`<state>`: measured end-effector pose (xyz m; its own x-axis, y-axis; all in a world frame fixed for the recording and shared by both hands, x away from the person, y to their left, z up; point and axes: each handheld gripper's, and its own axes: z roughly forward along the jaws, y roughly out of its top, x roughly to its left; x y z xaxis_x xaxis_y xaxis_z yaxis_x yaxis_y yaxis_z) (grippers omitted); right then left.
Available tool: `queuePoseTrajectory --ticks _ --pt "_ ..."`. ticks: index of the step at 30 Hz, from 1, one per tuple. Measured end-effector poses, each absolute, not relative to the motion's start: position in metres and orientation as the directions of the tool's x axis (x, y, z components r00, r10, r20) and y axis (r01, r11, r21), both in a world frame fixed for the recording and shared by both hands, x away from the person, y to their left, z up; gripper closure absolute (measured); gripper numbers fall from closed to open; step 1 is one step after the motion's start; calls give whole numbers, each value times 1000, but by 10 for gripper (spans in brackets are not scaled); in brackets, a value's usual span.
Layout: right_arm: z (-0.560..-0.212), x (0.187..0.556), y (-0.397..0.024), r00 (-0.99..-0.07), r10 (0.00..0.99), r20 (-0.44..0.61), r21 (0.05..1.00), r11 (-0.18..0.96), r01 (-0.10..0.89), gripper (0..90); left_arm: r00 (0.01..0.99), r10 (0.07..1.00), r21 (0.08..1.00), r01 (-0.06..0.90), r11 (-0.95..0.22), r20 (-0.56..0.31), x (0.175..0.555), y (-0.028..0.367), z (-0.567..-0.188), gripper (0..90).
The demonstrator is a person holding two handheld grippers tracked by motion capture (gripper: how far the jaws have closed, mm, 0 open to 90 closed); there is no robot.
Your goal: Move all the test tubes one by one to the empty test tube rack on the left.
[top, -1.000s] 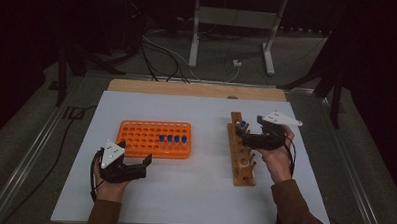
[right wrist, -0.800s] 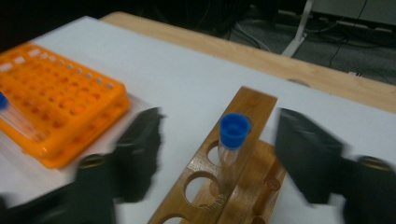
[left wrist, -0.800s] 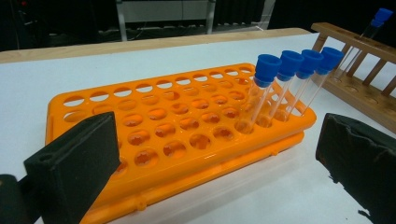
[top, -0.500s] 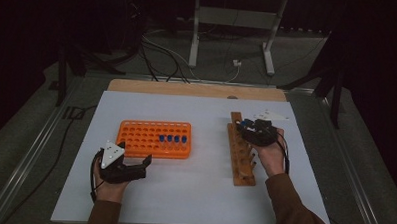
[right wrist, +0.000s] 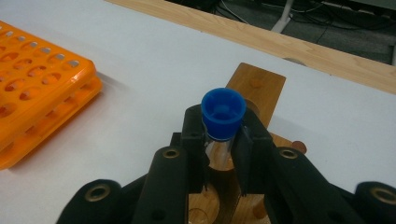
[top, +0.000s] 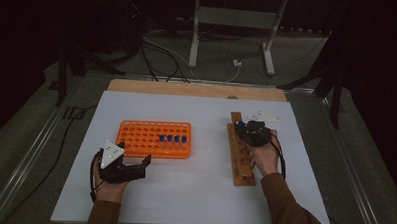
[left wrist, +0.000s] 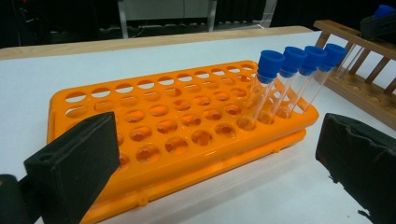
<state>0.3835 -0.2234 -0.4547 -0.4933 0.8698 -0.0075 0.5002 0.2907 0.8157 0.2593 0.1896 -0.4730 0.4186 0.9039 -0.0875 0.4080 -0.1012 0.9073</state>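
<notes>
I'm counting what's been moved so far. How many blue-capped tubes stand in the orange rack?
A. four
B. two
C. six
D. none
A: the left gripper view shows four blue-capped tubes side by side in one row near the end of the orange rack.

Person's two hands in brown long sleeves (top: 288, 207), each carrying a black two-jaw gripper: the left gripper (top: 137, 165) topped by a grey three-cornered plate, the right gripper (right wrist: 223, 154) showing round metal-ringed screw holes, both trailing black cables.
</notes>
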Motion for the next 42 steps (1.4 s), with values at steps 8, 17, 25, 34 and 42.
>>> queuePoseTrajectory --ticks 8,17,25,34,42 --pt "-455 384 -225 -483 876 -10 814 287 505 761 421 903 907 409 -103 -88 259 189 -473 7" --pt "-446 381 -228 -485 874 14 832 259 490 761 423 902 906 411 -105 -87 260 189 -474 8" --pt "-437 377 -230 -498 867 6 839 267 475 761 424 902 904 414 -106 -88 260 188 -474 8" --pt "-419 373 -233 -507 862 3 860 256 442 761 429 900 904 412 -111 -85 260 188 -474 8" --pt "-402 366 -234 -528 849 -11 882 258 396 761 429 900 904 412 -112 -84 260 187 -475 8"
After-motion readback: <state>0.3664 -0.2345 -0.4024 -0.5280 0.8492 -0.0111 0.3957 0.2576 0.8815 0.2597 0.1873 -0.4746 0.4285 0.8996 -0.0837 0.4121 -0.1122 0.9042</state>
